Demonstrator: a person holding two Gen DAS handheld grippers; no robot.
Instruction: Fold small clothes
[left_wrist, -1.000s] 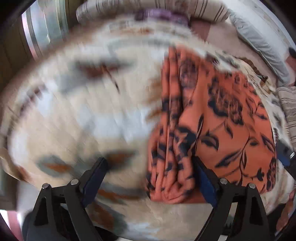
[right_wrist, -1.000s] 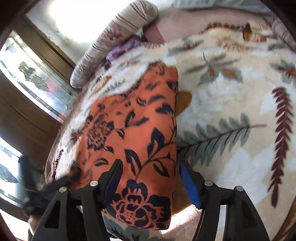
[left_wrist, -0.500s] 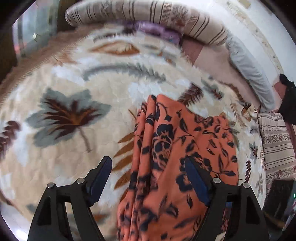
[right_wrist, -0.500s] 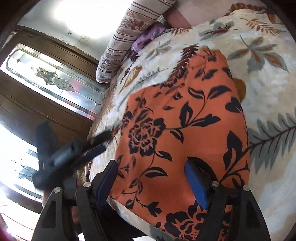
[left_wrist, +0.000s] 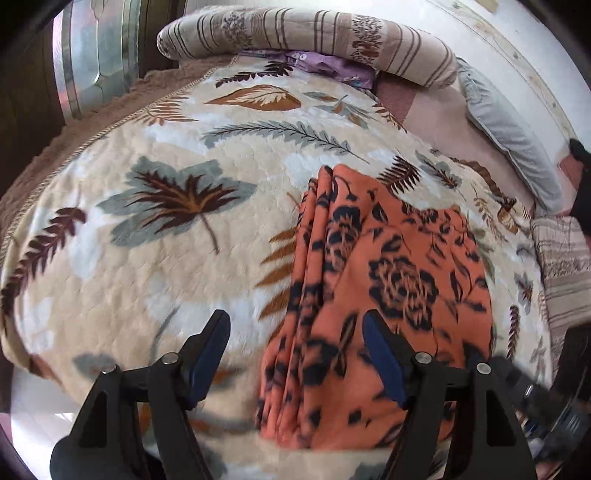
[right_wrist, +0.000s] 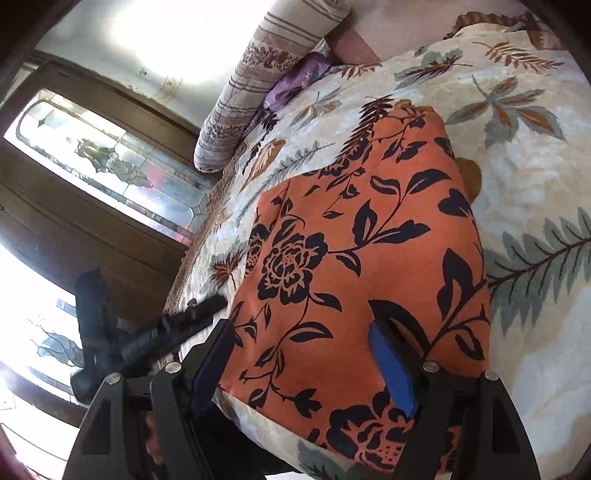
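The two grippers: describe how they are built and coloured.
Both alike. The left gripper and right gripper have matte black angular frames with triangular cut-outs, silver round bolt heads at the joints, and flat blue pads lining the jaws. No cables or markings show.

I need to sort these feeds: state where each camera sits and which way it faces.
Left wrist: on the left hand-held gripper, angled down over the leaf-print blanket at the orange garment's bunched edge; its open fingers show.
Right wrist: on the right hand-held gripper, looking across the garment's smooth side toward a striped pillow; its open fingers and the left gripper show.
Shared: garment, blanket, pillow.
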